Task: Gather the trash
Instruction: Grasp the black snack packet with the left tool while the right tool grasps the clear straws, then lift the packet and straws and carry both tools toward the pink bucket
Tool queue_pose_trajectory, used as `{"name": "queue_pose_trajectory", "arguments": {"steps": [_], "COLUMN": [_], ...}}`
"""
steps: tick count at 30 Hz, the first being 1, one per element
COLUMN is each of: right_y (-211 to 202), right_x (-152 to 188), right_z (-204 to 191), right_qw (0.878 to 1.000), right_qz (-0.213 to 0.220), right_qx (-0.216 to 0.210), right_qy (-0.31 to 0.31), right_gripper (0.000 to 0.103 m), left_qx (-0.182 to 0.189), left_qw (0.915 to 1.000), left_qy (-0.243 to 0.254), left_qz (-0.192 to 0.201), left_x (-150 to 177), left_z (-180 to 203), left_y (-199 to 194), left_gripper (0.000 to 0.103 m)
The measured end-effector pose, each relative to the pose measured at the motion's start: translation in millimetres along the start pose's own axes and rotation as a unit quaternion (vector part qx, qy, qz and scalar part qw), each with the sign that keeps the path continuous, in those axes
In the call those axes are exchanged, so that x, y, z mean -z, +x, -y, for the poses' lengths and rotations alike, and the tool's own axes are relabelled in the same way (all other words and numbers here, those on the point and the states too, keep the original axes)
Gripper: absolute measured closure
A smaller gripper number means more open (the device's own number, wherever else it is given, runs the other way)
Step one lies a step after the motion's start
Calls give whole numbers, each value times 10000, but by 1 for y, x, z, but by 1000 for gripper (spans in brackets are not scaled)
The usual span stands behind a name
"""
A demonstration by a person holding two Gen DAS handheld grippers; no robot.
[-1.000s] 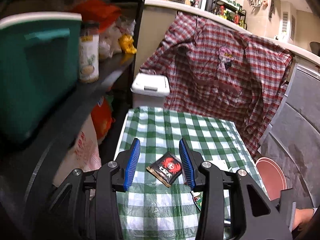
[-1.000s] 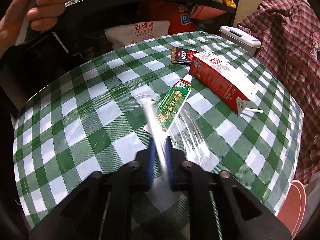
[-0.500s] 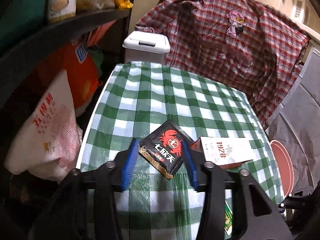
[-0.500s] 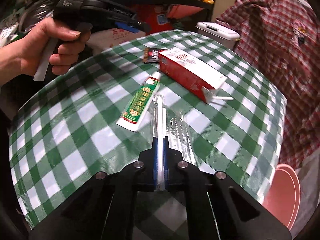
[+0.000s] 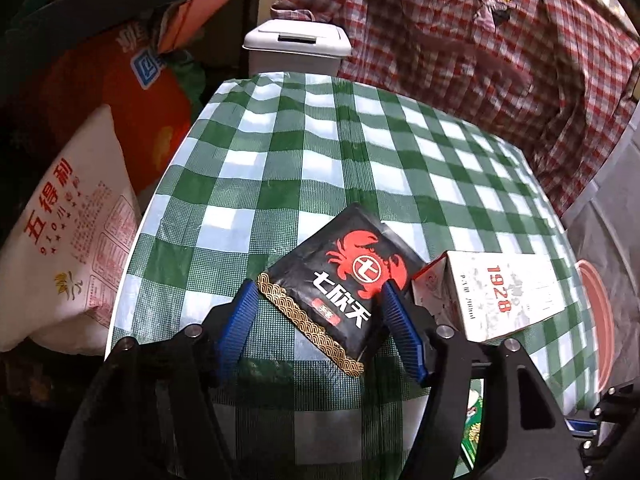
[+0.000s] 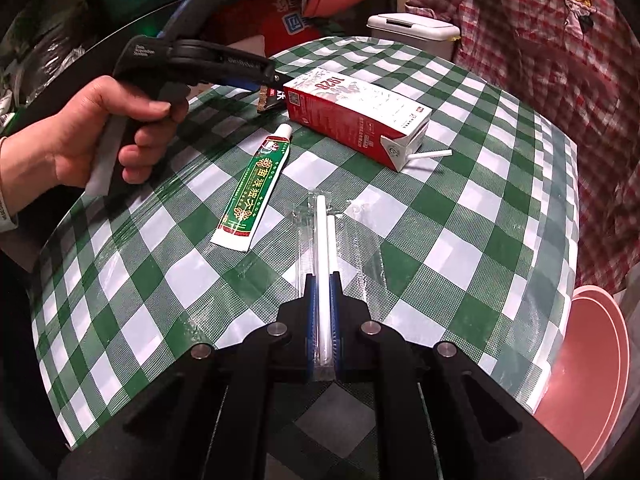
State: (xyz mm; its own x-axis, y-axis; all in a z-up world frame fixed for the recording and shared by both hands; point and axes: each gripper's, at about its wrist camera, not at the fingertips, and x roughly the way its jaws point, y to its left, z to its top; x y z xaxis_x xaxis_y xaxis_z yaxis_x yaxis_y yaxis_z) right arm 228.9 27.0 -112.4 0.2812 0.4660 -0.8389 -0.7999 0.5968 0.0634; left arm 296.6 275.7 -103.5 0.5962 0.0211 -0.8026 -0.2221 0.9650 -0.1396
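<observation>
Left gripper (image 5: 318, 326) dropped from above the green-and-white checked tablecloth (image 5: 320, 152) down to the black foil sachet with a red crab print (image 5: 340, 276); its jaws have just been opening and now straddle the sachet, though I can't tell if the blue pads touch it. Sachet lies on the cloth just beside the red-and-white milk carton (image 6: 356, 114). Right gripper (image 6: 323, 292) is clamped on the white straws in a clear plastic wrapper (image 6: 322, 248), green toothpaste tube (image 6: 254, 190) lying nearby.
</observation>
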Motion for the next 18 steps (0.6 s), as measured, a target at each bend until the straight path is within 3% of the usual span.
{"name": "queue_pose_trajectory", "arguments": {"steps": [6, 14, 17, 18], "right_y": [0, 0, 0, 1], "right_x": [0, -1, -1, -1], "right_z": [1, 1, 1, 1], "right_qw": [10000, 10000, 10000, 10000], "right_qz": [-3, -12, -17, -16], "right_qx": [-22, -12, 2, 2], "right_qy": [-13, -28, -47, -46], "right_gripper": [94, 97, 97, 97], "left_qx": [-179, -188, -170, -178], "left_qw": [9995, 9996, 9997, 9996], "left_qy": [245, 221, 174, 175], "left_qz": [42, 54, 86, 91], "left_x": [-1, -3, -4, -5], "left_z": [7, 0, -3, -4], "left_y": [2, -3, -6, -8], "left_gripper": [41, 77, 86, 99]}}
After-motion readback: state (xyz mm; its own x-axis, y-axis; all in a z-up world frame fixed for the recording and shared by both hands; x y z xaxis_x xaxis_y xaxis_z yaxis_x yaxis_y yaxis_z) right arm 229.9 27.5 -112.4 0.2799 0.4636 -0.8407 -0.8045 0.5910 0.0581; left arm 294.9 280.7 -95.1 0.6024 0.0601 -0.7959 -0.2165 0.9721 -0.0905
